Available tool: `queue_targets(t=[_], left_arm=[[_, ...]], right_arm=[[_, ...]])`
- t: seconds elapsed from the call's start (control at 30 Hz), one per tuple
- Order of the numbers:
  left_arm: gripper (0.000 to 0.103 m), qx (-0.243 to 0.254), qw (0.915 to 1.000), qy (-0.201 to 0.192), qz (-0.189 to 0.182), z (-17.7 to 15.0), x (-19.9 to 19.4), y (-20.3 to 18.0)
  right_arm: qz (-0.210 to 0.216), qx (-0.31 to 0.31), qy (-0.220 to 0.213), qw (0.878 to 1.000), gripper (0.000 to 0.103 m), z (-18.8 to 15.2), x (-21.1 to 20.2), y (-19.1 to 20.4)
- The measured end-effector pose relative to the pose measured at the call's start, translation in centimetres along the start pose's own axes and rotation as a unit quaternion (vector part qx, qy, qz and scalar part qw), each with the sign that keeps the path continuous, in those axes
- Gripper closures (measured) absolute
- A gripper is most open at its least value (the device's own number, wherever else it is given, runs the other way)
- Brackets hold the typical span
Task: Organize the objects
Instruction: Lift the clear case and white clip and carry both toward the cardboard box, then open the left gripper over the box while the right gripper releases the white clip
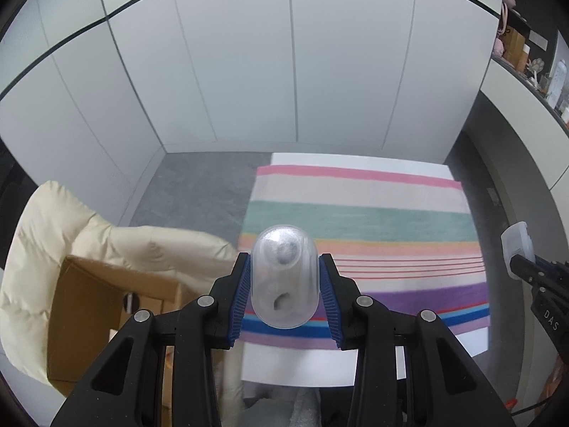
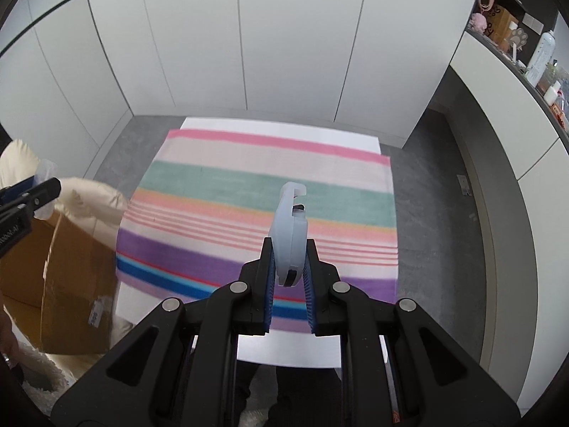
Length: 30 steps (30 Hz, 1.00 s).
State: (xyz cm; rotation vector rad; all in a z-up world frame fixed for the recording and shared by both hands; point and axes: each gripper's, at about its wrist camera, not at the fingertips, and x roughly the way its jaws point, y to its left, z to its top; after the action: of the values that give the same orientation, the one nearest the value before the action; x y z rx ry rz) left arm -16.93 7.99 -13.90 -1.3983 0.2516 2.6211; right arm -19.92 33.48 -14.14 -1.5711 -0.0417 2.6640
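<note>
Two grippers above striped towel (image 2: 263, 192) (bare from edge to edge): left gripper (image 1: 284, 281) fingers pinching clear capsule (image 1: 283, 281); right gripper (image 2: 288, 267) fingers pinching white clip (image 2: 288, 238).

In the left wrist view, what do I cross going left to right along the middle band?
Cream jacket → cardboard box → clear capsule in the left gripper → striped towel → right gripper, holding a white plastic piece.

I am in a home: white cupboard doors (image 2: 249, 42) line the wall, a striped towel (image 2: 263, 210) covers my white bench (image 2: 284, 352), and a shelf (image 2: 526, 57) holds bottles and pink soft toys.
</note>
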Motion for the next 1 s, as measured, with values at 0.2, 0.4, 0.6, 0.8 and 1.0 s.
queue_targets(t=[0.2, 0.4, 0.6, 0.8, 1.0], left_arm=[[0.064, -0.032, 0.9992, 0.003, 0.024, -1.9, -0.2, 5.5], [0.064, -0.088, 0.9940, 0.014, 0.063, -5.3, -0.4, 13.6], [0.064, -0.155, 0.9822, 0.036, 0.100, -10.3, -0.7, 22.2], [0.064, -0.214, 0.9654, 0.054, 0.139, -15.0, -0.3, 29.4], [0.064, -0.250, 0.9555, 0.073, 0.139, -17.3, 0.8, 33.8]], right_arm=[[0.016, -0.024, 0.005, 1.000, 0.088, -0.5, -0.1, 4.2], [0.053, -0.073, 0.000, 0.996, 0.088, -0.2, -1.1, 11.7], [0.099, -0.143, 0.000, 0.985, 0.088, -1.0, -1.9, 22.0], [0.143, -0.212, 0.005, 0.967, 0.088, -3.0, -2.4, 32.2], [0.158, -0.255, 0.018, 0.954, 0.088, -5.3, -2.1, 39.6]])
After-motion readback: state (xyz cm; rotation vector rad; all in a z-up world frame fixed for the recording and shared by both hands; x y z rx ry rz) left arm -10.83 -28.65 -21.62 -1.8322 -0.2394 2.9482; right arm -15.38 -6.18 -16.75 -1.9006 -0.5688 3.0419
